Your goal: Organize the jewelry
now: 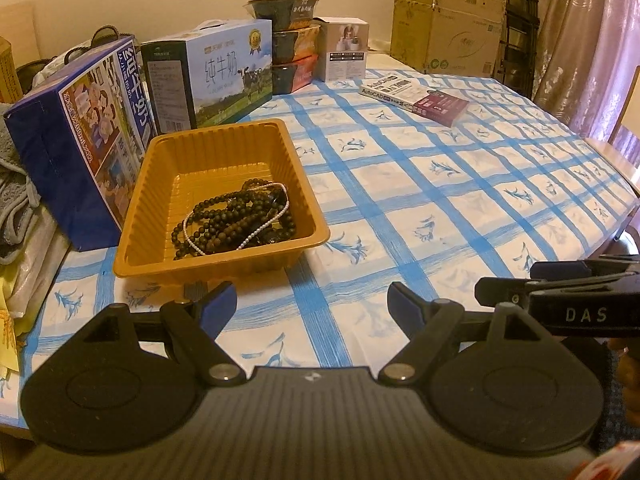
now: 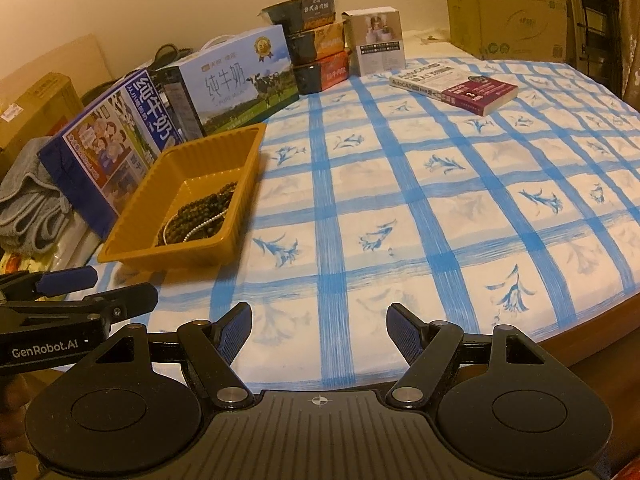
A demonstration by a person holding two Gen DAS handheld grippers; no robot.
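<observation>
Lying wide under everything: tabletop in blue checks. Sitting at middle left of the frame: orange tray, long side running away from the tongs. Curling inside its near right corner: dark bead strings and thin pearl chain. Hovering nearest, just below the tray: left tongs, spread wide, holding nothing. Hanging farther right: right tongs, wide too, empty.

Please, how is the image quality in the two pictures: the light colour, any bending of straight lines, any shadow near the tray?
Left wrist view: warm yellowish light, the blue grid of the tablecloth bows outward, dark corners; the beads in the tray look sharp. Right wrist view: same warm cast, the table edge curves, and the tray throws a soft shadow toward the camera.
</observation>
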